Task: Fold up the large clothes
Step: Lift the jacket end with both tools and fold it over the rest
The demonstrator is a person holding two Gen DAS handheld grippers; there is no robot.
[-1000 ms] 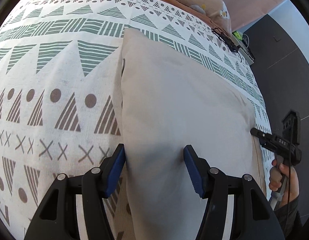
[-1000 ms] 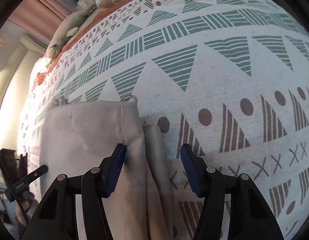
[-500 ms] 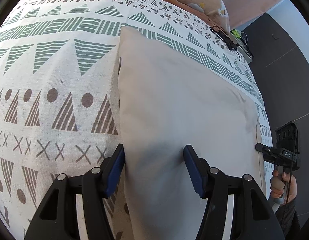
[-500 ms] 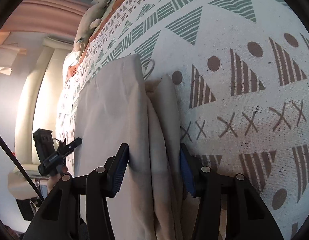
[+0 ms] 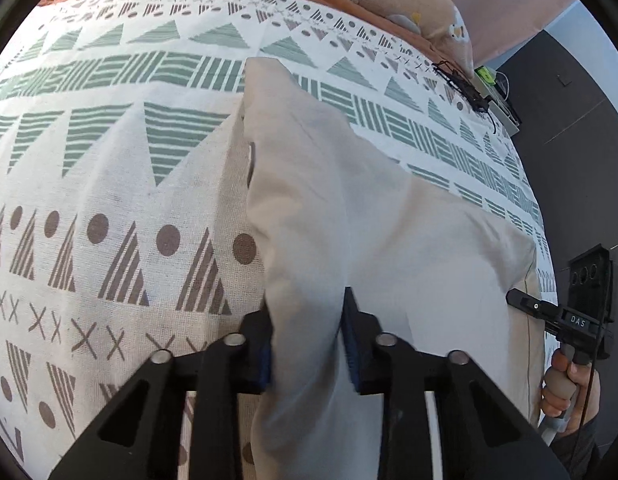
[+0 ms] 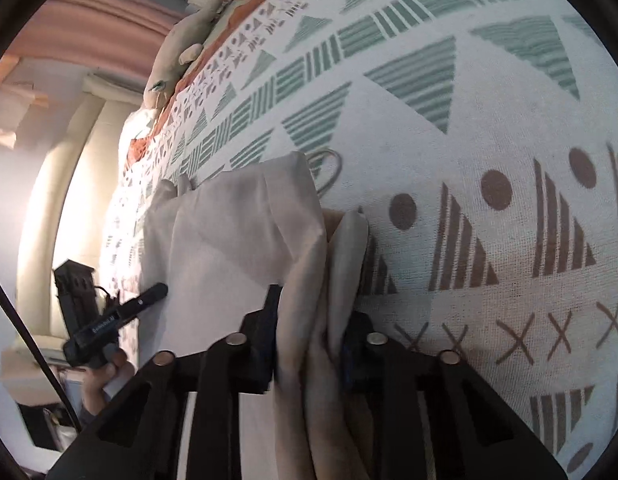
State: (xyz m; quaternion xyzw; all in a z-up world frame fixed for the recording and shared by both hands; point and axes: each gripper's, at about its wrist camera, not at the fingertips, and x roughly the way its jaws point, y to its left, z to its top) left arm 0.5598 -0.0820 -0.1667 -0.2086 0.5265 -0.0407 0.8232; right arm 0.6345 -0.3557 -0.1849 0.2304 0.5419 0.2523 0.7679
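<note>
The beige garment is lying folded on the patterned bedspread, filling the centre and lower right of the left wrist view. The left gripper is closing, its 2 jaws pinching a raised ridge of the fabric at lower centre. The right gripper is closing too, squeezing the bunched layered edge of the garment at lower centre.
</note>
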